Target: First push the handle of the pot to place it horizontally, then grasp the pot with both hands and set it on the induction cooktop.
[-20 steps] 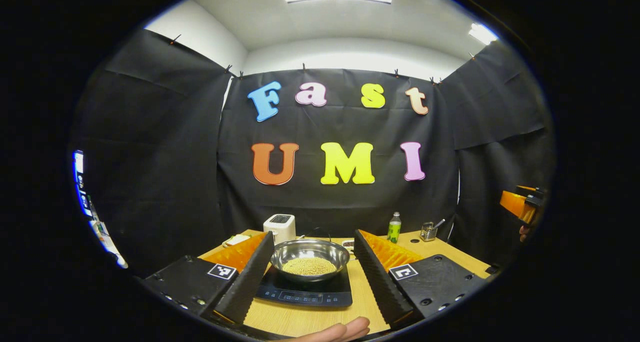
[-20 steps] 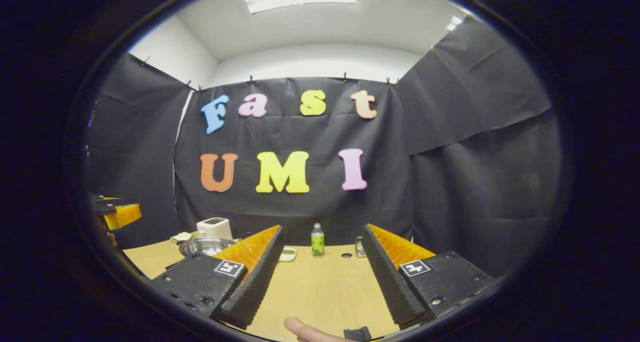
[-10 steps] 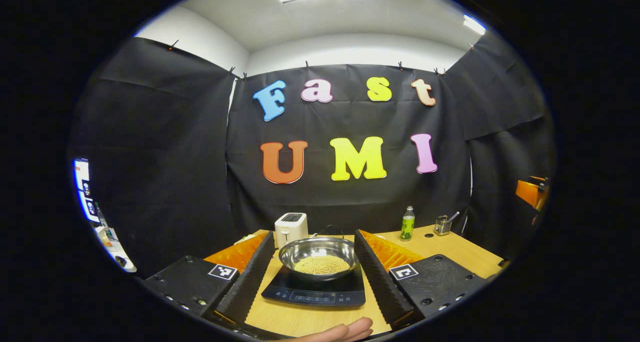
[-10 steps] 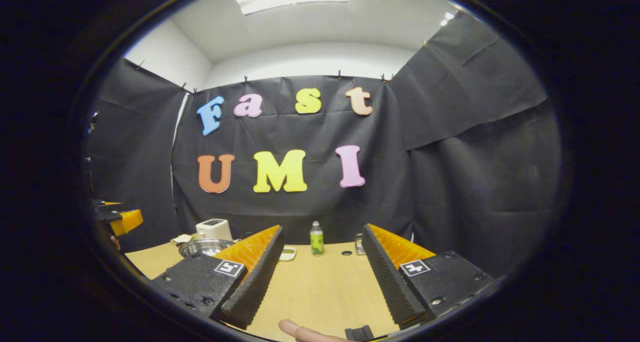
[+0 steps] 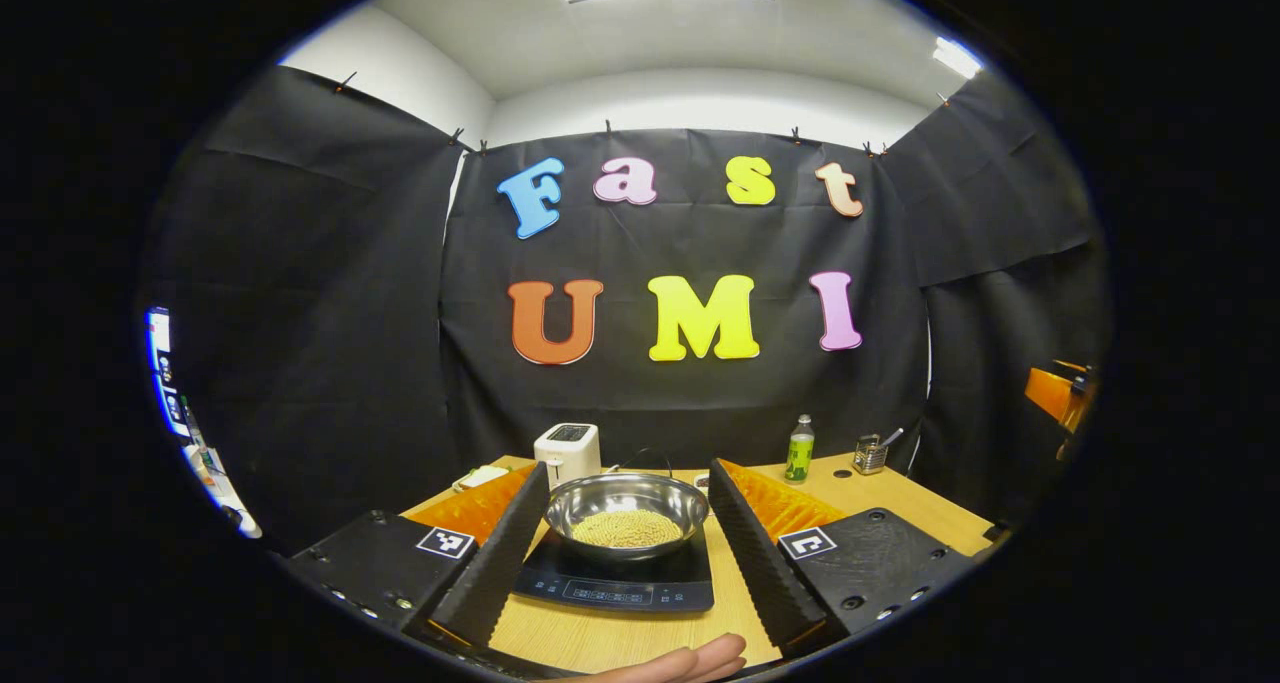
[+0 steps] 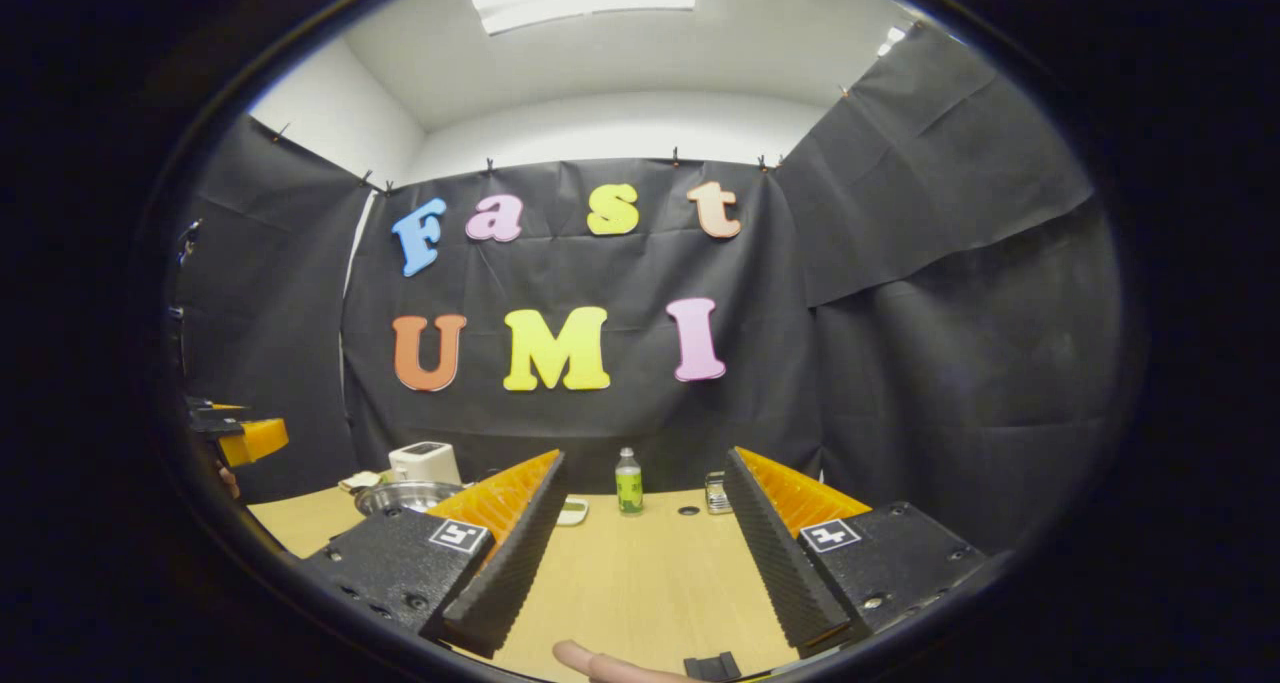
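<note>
A shiny steel pot (image 5: 625, 508) with yellowish grains inside sits on the black induction cooktop (image 5: 615, 583) on the wooden table. A thin dark handle arcs up behind its rim. My left gripper (image 5: 625, 563) stands open in front of the cooktop, its fingers either side of the pot but nearer the camera. My right gripper (image 6: 640, 558) is open over bare table, with nothing between its fingers. In the right gripper view the pot (image 6: 405, 495) peeks out behind the left finger. The other gripper shows at the far right edge (image 5: 1055, 393) and far left edge (image 6: 245, 438).
A white toaster (image 5: 567, 450) stands behind the pot. A green bottle (image 5: 797, 450) and a small metal holder (image 5: 868, 455) stand at the table's back. A white dish (image 6: 572, 509) lies near the bottle (image 6: 628, 483). A fingertip (image 5: 690, 658) shows at the bottom.
The left gripper view has swung slightly left, so pot and cooktop sit more centred between its fingers. The right gripper view has tilted slightly. Both grippers stay open.
</note>
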Action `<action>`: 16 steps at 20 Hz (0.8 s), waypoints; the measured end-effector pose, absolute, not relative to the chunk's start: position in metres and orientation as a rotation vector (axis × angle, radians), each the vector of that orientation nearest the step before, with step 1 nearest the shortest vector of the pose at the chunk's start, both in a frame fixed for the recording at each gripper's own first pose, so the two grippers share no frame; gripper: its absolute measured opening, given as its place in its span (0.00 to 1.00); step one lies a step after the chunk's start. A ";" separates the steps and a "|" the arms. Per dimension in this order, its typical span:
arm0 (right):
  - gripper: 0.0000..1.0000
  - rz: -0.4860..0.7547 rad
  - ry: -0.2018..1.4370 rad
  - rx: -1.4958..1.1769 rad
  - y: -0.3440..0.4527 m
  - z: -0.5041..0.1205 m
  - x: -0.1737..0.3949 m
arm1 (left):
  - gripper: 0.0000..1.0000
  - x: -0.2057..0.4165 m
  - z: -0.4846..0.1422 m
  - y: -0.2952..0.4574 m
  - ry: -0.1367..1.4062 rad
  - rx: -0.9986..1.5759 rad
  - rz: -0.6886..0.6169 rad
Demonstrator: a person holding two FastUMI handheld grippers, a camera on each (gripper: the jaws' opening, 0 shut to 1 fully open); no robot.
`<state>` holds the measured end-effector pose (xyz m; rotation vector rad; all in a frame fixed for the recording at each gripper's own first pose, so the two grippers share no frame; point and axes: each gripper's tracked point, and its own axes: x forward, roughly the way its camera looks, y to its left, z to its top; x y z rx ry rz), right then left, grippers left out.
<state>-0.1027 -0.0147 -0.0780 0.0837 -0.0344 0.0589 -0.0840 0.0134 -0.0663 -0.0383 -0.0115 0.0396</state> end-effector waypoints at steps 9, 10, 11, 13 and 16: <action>0.96 0.068 -0.074 0.088 -0.018 -0.068 -0.111 | 0.95 -0.088 -0.048 -0.010 -0.048 -0.028 -0.010; 0.96 0.069 -0.075 0.089 -0.018 -0.067 -0.111 | 0.94 -0.088 -0.047 -0.013 -0.050 -0.025 -0.014; 0.96 0.072 -0.082 0.089 -0.019 -0.065 -0.112 | 0.94 -0.087 -0.045 -0.015 -0.055 -0.024 -0.018; 0.98 0.061 -0.098 0.086 -0.024 -0.062 -0.110 | 0.94 -0.087 -0.042 -0.024 -0.065 -0.024 -0.027; 0.98 0.058 -0.113 0.103 -0.025 -0.058 -0.109 | 0.94 -0.084 -0.039 -0.033 -0.076 -0.052 -0.031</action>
